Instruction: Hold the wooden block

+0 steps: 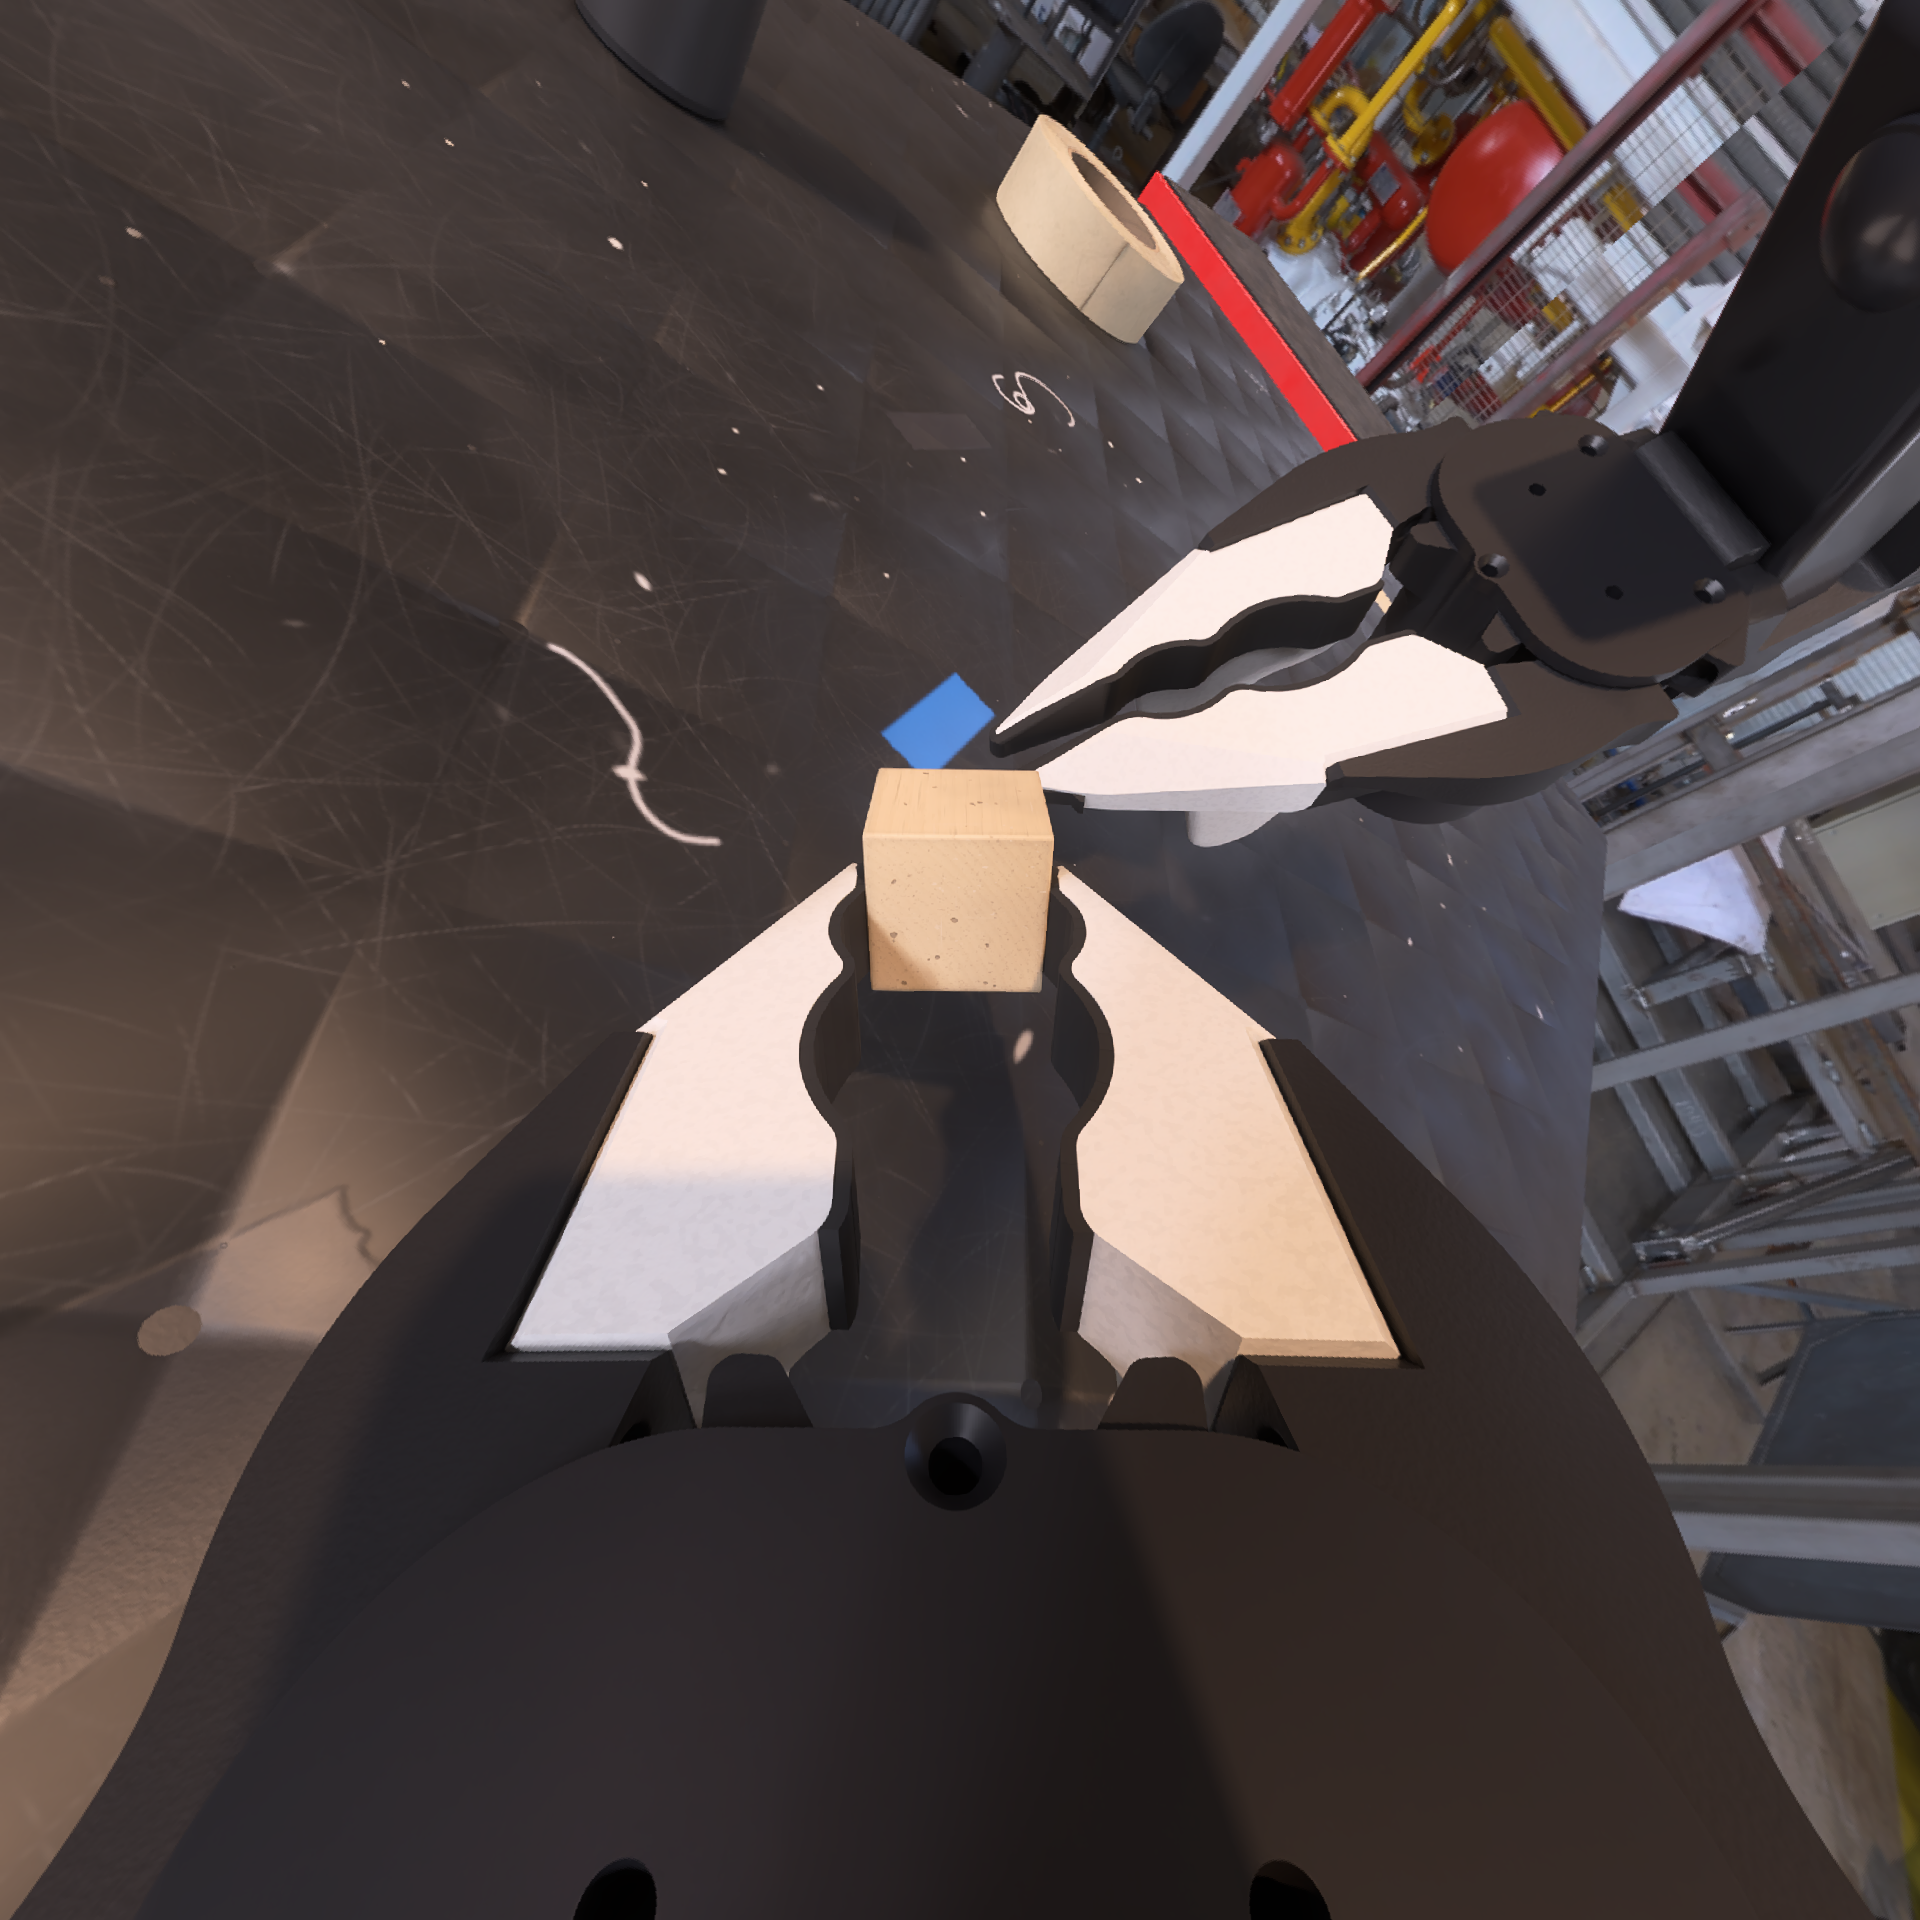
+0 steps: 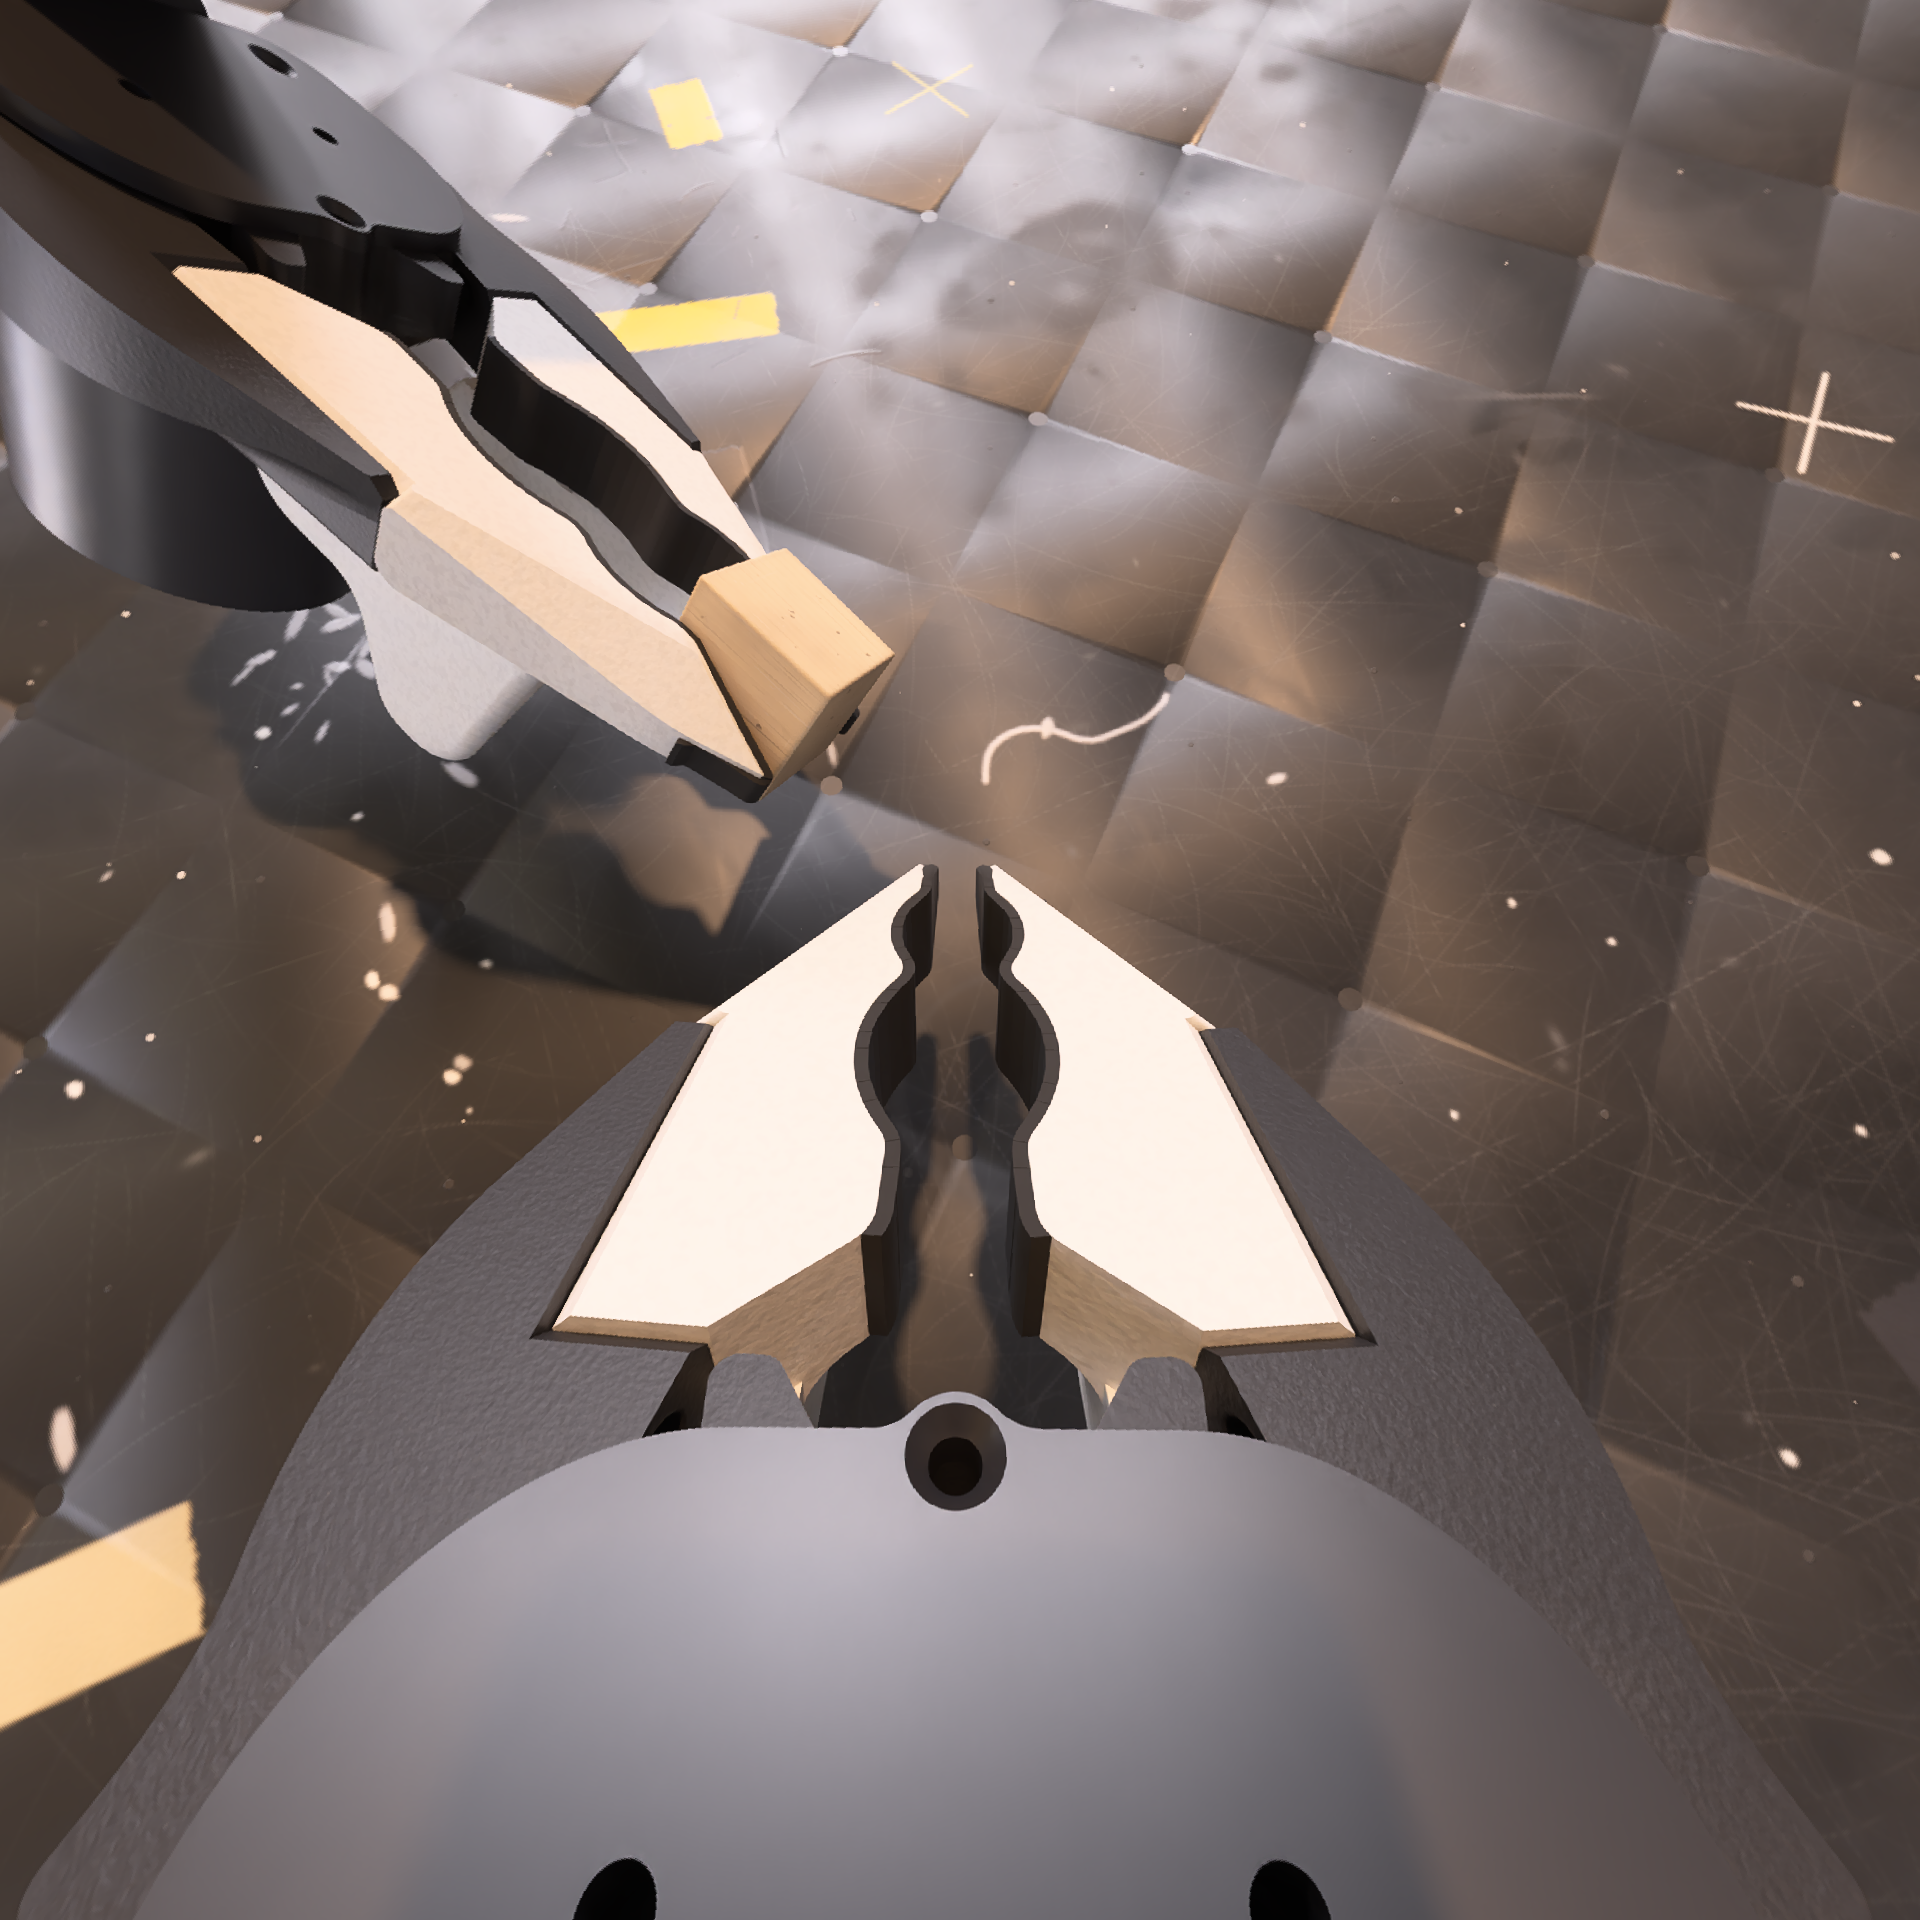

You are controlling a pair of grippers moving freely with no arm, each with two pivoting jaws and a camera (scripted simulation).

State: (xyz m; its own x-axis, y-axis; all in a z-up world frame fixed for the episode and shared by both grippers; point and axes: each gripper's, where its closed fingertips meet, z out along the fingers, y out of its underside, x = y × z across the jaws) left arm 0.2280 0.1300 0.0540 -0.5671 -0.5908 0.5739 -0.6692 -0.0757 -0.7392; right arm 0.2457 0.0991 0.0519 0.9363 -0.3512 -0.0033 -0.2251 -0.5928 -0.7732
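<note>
The wooden block (image 1: 954, 883) is a small pale cube pinched between the tips of my left gripper (image 1: 958, 875). The gripper is shut on it and holds it a little above the dark scratched table (image 1: 416, 623). In the right wrist view the block (image 2: 795, 665) sticks out of the left gripper's fingertips (image 2: 717, 717) at upper left. My right gripper (image 2: 955, 873) has its jaws nearly together with nothing between them. Its tips (image 1: 1023, 758) sit just right of and beyond the block, not touching it.
A roll of beige tape (image 1: 1086, 229) lies at the far side near the table's red edge (image 1: 1247, 312). A blue patch (image 1: 938, 722) is on the table behind the block. A dark cylinder base (image 1: 675, 42) stands at the top. Yellow strips (image 2: 691, 317) mark the table.
</note>
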